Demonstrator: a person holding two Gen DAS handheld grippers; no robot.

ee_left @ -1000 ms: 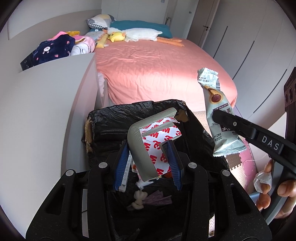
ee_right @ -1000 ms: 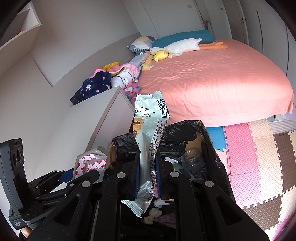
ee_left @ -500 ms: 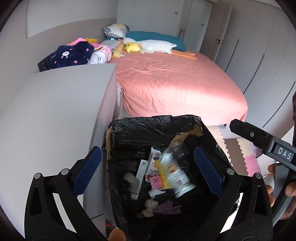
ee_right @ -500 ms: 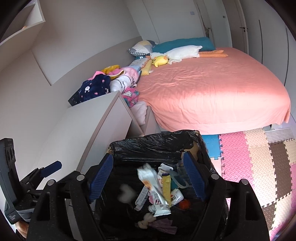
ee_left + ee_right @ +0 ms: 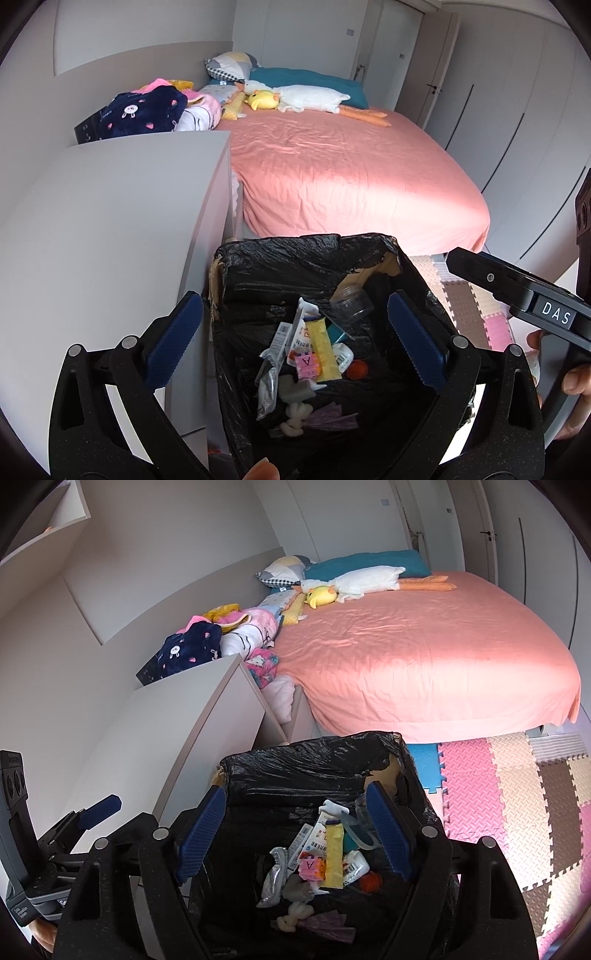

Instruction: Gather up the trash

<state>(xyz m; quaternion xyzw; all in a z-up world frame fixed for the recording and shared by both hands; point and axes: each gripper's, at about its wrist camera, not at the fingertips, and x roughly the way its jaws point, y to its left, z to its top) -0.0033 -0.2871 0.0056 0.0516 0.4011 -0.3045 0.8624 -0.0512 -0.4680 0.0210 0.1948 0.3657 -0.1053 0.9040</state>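
A bin lined with a black bag (image 5: 280,258) (image 5: 295,760) stands below both grippers. Inside lie several pieces of trash: a silver snack wrapper (image 5: 267,380) (image 5: 275,875), a grey foam corner piece (image 5: 297,391), a yellow packet (image 5: 321,347) (image 5: 334,853), a clear plastic cup (image 5: 351,304) and a pink block (image 5: 312,867). My left gripper (image 5: 295,339) is open and empty over the bin. My right gripper (image 5: 295,834) is open and empty over the bin too; it also shows in the left wrist view (image 5: 517,291) at the right.
A white cabinet (image 5: 110,229) (image 5: 177,731) stands left of the bin. A bed with a pink sheet (image 5: 332,173) (image 5: 424,650) lies behind, with pillows, plush toys and folded clothes (image 5: 147,114). Coloured foam mats (image 5: 517,794) cover the floor at the right.
Both grippers opened and dropped their loads: the foam corner piece from the left, the snack wrapper from the right. Both pieces now lie in the bin.
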